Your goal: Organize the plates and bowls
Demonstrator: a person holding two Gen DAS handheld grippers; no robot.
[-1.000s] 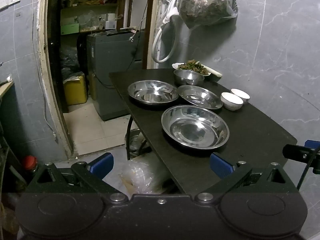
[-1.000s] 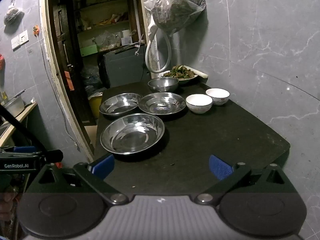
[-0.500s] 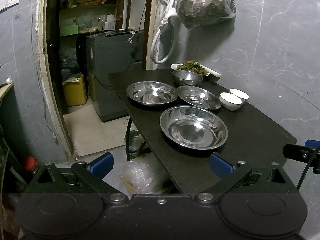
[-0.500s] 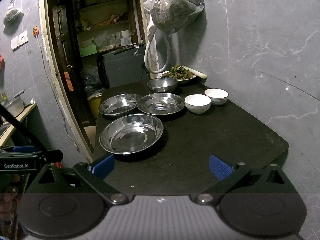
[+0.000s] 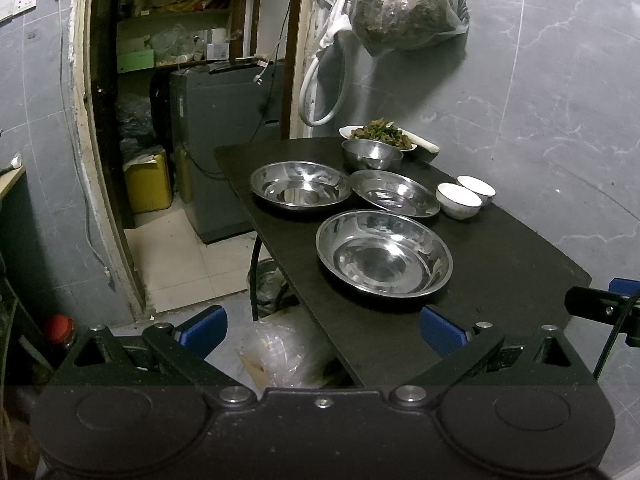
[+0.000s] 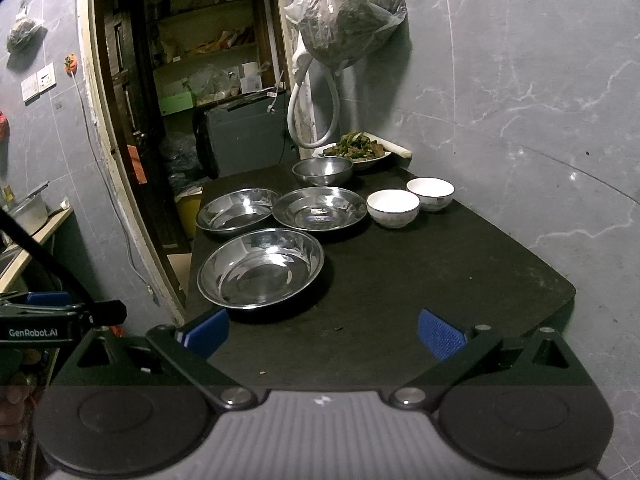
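On the black table [image 6: 420,280] lie three wide steel plates: the nearest [image 6: 261,267] [image 5: 384,254], one behind it at left [image 6: 237,210] [image 5: 301,186], one at right [image 6: 320,208] [image 5: 394,193]. A small steel bowl [image 6: 322,171] [image 5: 372,154] stands further back. Two white bowls [image 6: 393,208] [image 6: 430,193] [image 5: 458,201] sit side by side near the wall. My left gripper [image 5: 322,330] hangs open at the table's near left corner, holding nothing. My right gripper [image 6: 324,332] is open over the table's front part, short of the nearest plate.
A white plate of cooked greens [image 6: 354,149] sits at the table's far end. A filled plastic bag [image 6: 348,20] and a white hose [image 6: 316,116] hang on the wall. Left of the table a doorway opens onto shelves and a grey appliance [image 5: 224,120]. A plastic bag [image 5: 276,360] lies on the floor.
Both views have shifted only slightly; the dishes sit a touch further off than before. Both grippers stay open and nothing on the table has moved.
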